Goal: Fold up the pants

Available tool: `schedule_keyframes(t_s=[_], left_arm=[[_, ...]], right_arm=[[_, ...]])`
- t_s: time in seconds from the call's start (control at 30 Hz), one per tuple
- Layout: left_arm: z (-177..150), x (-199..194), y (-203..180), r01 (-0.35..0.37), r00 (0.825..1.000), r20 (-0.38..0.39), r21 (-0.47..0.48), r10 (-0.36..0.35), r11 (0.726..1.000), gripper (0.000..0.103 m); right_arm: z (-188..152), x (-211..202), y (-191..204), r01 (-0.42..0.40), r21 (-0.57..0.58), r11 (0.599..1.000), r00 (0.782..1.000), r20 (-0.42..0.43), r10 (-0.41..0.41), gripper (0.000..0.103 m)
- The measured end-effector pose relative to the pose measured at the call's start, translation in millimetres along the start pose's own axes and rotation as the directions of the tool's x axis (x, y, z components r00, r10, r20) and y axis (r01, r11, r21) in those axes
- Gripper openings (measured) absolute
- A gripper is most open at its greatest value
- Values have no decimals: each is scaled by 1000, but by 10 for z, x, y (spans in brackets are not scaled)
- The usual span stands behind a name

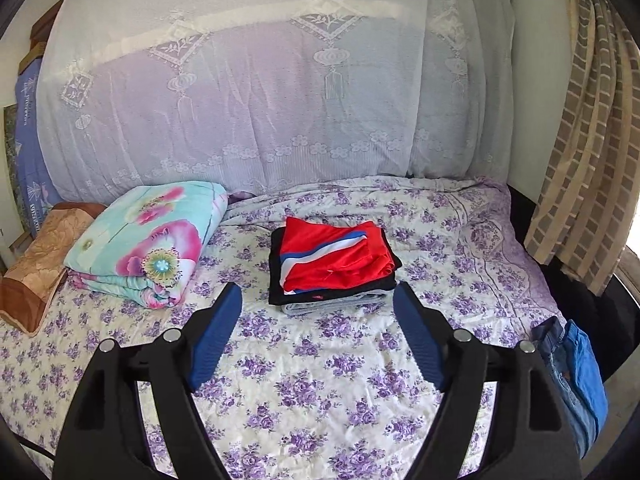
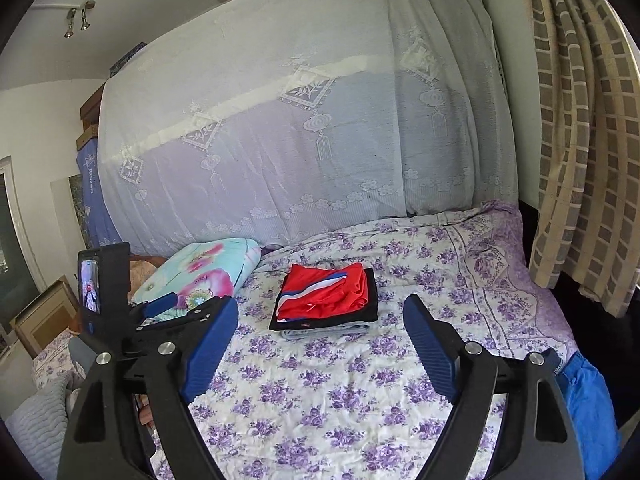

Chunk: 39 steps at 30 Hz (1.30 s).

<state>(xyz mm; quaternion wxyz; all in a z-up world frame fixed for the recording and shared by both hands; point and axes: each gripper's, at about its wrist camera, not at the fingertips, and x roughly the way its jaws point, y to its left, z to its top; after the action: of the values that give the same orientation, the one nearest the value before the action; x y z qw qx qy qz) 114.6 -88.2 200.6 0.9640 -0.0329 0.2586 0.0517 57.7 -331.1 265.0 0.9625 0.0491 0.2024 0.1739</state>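
Observation:
A stack of folded clothes (image 1: 334,266) lies mid-bed: red shorts with blue and white stripes on top, a black garment and a light grey one below. It also shows in the right wrist view (image 2: 326,298). Unfolded blue jeans (image 1: 574,376) hang over the bed's right edge; they also show in the right wrist view (image 2: 588,404). My left gripper (image 1: 318,300) is open and empty, above the sheet just in front of the stack. My right gripper (image 2: 320,308) is open and empty, also short of the stack. The left gripper's body (image 2: 120,304) shows at the right view's left.
The bed has a purple floral sheet (image 1: 320,380). A folded flowered quilt (image 1: 148,240) and a brown pillow (image 1: 38,268) lie at the left. A lace-covered pile of bedding (image 1: 260,80) stands behind. A checked curtain (image 1: 588,140) hangs at the right.

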Motion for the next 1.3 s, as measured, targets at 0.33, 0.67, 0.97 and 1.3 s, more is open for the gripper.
schedule_keyframes(t_s=[0.33, 0.67, 0.97, 1.3], left_arm=[[146, -332, 40, -190, 981, 28, -90, 193, 978, 94], [62, -599, -141, -229, 973, 25, -48, 231, 972, 96], [-11, -938, -97, -155, 987, 36, 16, 155, 988, 98], [15, -939, 43, -153, 988, 25, -16, 153, 988, 98]], right_arm=[[116, 413, -132, -89, -40, 995, 995, -44, 87, 93], [161, 144, -363, -175, 8, 985, 983, -57, 175, 94], [437, -1042, -502, -47, -100, 994, 999, 11, 48, 99], [28, -230, -165, -64, 43, 997, 997, -47, 66, 99]])
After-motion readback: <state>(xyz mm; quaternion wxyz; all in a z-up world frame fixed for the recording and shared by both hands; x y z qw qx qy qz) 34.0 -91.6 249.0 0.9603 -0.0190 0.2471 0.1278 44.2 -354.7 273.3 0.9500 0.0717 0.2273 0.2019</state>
